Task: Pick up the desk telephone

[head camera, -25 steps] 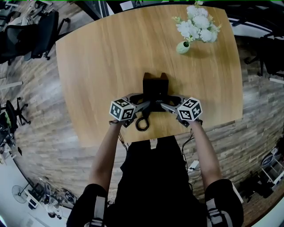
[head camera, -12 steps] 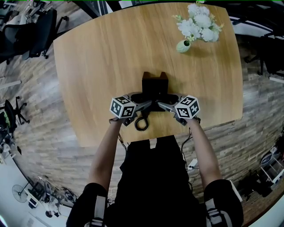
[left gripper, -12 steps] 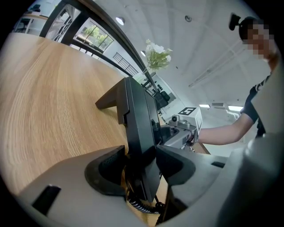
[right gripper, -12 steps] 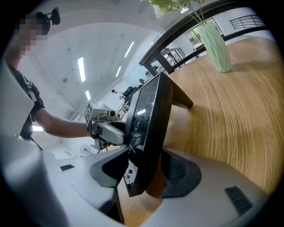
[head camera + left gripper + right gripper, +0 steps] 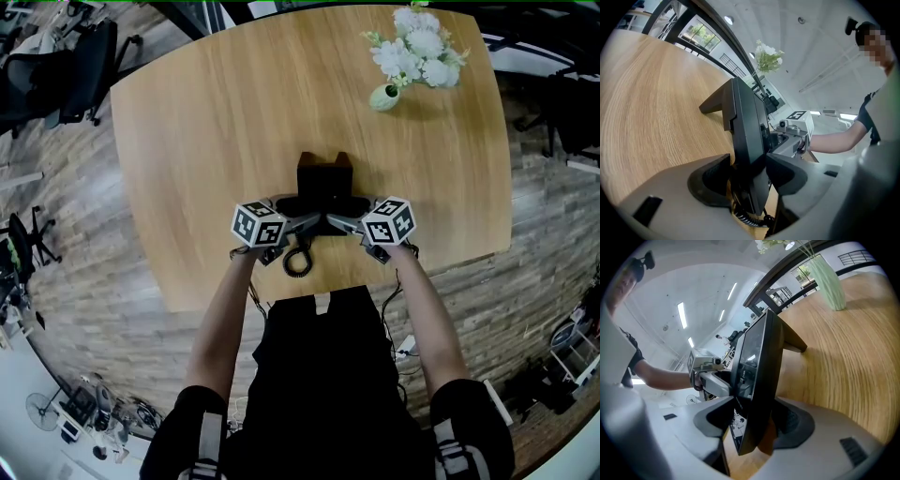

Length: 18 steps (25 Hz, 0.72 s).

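Wood table (image 5: 187, 141): desk telephone (image 5: 325, 183) sat at 6 o'clock near the edge. Left gripper (image 5: 307, 223) and right gripper (image 5: 339, 221) straddled its sides, jaws just widened, not clamped; both should close evenly before lifting.

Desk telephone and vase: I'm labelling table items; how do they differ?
The desk telephone is black and angular; the vase is pale green and rounded. The desk telephone stands by the table's near edge; the vase at its far right corner. The vase holds white flowers; the desk telephone trails a cord. Both rest on that table.
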Available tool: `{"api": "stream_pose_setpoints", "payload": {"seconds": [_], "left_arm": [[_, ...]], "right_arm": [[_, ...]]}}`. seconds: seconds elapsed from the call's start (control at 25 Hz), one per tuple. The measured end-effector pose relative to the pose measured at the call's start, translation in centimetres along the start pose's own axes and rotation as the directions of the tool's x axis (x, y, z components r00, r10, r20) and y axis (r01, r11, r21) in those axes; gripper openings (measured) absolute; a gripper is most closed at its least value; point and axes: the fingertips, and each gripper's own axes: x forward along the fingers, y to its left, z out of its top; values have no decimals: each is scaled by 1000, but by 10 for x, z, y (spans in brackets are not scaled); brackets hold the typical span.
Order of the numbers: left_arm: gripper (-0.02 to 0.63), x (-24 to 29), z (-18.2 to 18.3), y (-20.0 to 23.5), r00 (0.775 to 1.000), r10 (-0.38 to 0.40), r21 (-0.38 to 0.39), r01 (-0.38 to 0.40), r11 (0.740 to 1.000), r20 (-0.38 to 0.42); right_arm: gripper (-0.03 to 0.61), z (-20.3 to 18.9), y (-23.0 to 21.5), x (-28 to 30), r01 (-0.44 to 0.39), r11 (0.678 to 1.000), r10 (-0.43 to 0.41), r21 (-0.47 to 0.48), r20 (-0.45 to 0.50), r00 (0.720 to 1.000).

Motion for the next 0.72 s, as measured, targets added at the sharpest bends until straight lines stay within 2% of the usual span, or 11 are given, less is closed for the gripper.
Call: {"api": "stream_pose_setpoints", "payload": {"seconds": [0.2,0.72], "left_arm": [[238,5,-1,0,1000,16,13,-15,1000,-27],[245,4,1,0,999,31,14,-31,999,-11]], "right_arm": [[249,0,-2,0,4,1000,-4,15,0,1000],[249,1,-1,-1,4,1000,-4,29,17,1000]]}}
